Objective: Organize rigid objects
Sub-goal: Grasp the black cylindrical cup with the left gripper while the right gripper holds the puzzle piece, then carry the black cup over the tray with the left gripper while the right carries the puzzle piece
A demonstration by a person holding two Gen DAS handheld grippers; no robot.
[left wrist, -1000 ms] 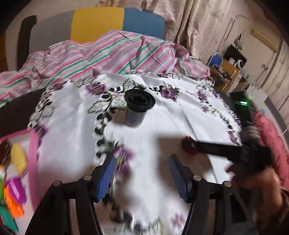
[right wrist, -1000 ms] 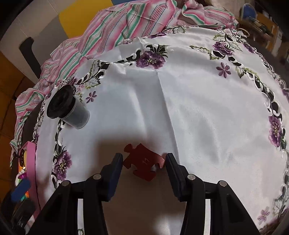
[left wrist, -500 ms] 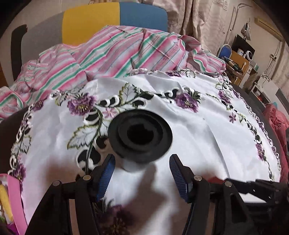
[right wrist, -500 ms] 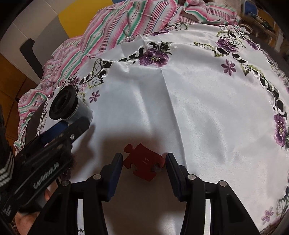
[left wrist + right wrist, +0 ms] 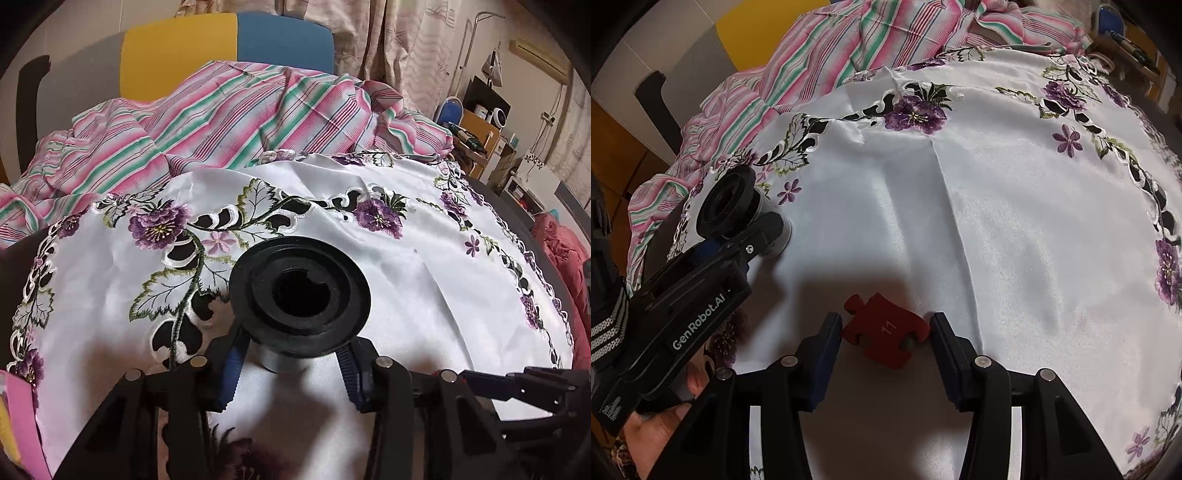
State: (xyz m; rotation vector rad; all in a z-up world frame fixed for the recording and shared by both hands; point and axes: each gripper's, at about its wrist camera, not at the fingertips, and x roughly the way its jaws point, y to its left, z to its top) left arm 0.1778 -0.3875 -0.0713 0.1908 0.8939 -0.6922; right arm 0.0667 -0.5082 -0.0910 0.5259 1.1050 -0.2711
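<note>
A black-capped grey spool [image 5: 299, 291] stands upright on the white flowered tablecloth [image 5: 424, 295]. My left gripper [image 5: 291, 354] is open, its blue pads on either side of the spool's grey body under the cap. The spool [image 5: 735, 206] and left gripper [image 5: 738, 243] also show at the left of the right wrist view. A red puzzle piece marked 11 [image 5: 886, 328] lies flat on the cloth. My right gripper [image 5: 884, 332] is open, its pads on either side of the piece, close to its edges.
A pink, green and white striped cloth [image 5: 229, 118] is heaped at the far edge of the table. A pink tray [image 5: 22, 417] with coloured pieces sits at the near left. A yellow and blue chair back [image 5: 229, 51] stands behind.
My left gripper has moved forward to the spool, which now stands between its pads. My right gripper has stayed around the red puzzle piece.
</note>
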